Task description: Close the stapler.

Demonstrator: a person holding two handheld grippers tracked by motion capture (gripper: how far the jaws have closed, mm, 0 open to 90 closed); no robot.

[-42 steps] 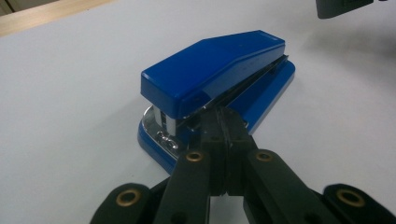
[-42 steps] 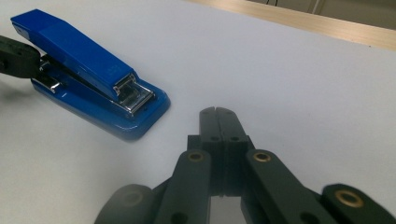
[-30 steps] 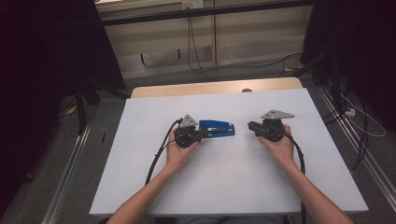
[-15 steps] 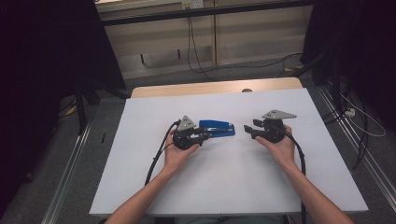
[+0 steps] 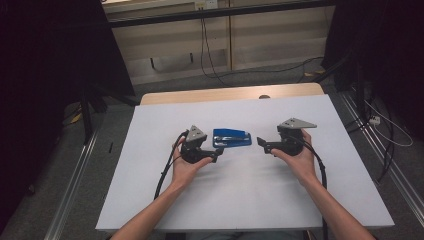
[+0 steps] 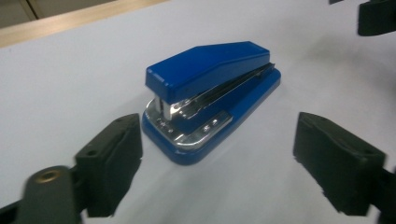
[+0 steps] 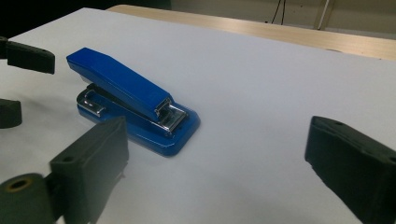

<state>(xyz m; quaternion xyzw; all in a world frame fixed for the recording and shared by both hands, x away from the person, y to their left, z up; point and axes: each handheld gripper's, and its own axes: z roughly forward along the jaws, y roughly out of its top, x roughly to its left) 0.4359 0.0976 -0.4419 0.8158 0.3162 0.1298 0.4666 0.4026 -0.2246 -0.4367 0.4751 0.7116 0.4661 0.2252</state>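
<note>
On white table [image 5: 240, 200], blue stapler [image 5: 232, 137] lies flat at centre, between both grippers, touching neither. Left gripper [image 5: 218, 156] just beside stapler's left end, jaws just opened, spread wide, nothing gripped. Right gripper [image 5: 261, 144] near stapler's right end, jaws likewise just opened, spread, gripping nothing.

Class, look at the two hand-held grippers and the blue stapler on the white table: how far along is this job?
Done so far: nothing visible; the blue metal stapler lies flat and closed on the white table. In hand: the left gripper and right gripper flank it, jaws just opened wide, with nothing between them. Left: closing in, gripping and working the stapler, probably.
</note>
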